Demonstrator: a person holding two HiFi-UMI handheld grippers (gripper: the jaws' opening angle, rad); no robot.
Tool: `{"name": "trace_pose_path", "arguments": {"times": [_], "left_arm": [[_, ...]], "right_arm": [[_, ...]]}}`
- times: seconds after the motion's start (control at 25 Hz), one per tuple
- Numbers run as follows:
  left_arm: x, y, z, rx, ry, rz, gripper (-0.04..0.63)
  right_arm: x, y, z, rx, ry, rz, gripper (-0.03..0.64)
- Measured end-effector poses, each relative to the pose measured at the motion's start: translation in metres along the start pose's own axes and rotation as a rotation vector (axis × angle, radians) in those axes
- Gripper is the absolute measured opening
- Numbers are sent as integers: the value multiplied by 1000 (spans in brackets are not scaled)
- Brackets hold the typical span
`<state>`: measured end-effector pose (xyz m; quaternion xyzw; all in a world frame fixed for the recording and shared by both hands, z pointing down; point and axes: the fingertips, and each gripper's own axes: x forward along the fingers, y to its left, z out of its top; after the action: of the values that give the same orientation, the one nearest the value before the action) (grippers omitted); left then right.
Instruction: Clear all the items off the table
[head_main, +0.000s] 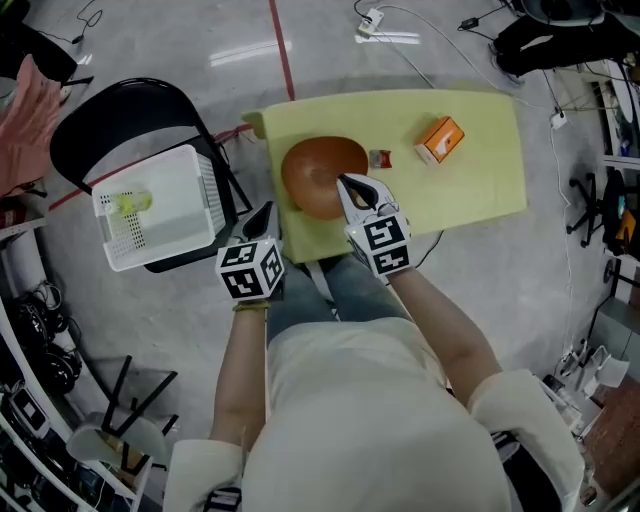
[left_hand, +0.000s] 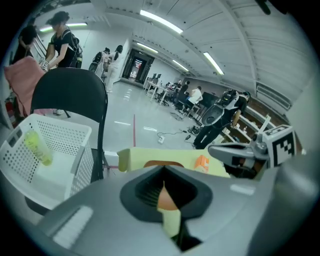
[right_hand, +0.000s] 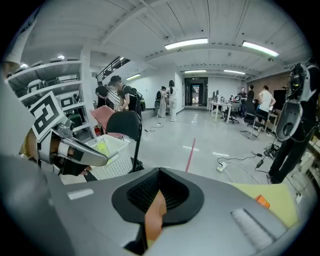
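A yellow-green table (head_main: 480, 180) carries a brown bowl (head_main: 315, 175), a small red packet (head_main: 380, 158) and an orange box (head_main: 440, 139). My right gripper (head_main: 343, 181) hovers over the bowl's near right edge, jaws shut and empty. My left gripper (head_main: 265, 212) is shut too and empty, at the table's near left corner beside the bowl. In the left gripper view the bowl (left_hand: 162, 163) and orange box (left_hand: 201, 162) lie ahead. In the right gripper view the orange box (right_hand: 263, 201) shows at the far right.
A white perforated basket (head_main: 205, 200) sits on a black chair (head_main: 120, 125) left of the table, with a yellow-green item (head_main: 130, 203) inside. A power strip (head_main: 372, 20) and cables lie on the floor beyond. Shelves and cluttered gear line both sides.
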<state>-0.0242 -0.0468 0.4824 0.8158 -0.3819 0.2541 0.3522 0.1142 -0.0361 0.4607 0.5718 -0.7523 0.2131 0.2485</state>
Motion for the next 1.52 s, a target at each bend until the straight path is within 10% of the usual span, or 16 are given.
{"name": "trace_pose_path", "arguments": {"times": [0.84,1.52], "left_arm": [[123,24,-95,-99,93,185,11],[171,48,-134,-143,167,233,147]], "right_arm": [[86,-114,-121,-34,188,8,36],[143,-138,-168,-17,286,28,54]]}}
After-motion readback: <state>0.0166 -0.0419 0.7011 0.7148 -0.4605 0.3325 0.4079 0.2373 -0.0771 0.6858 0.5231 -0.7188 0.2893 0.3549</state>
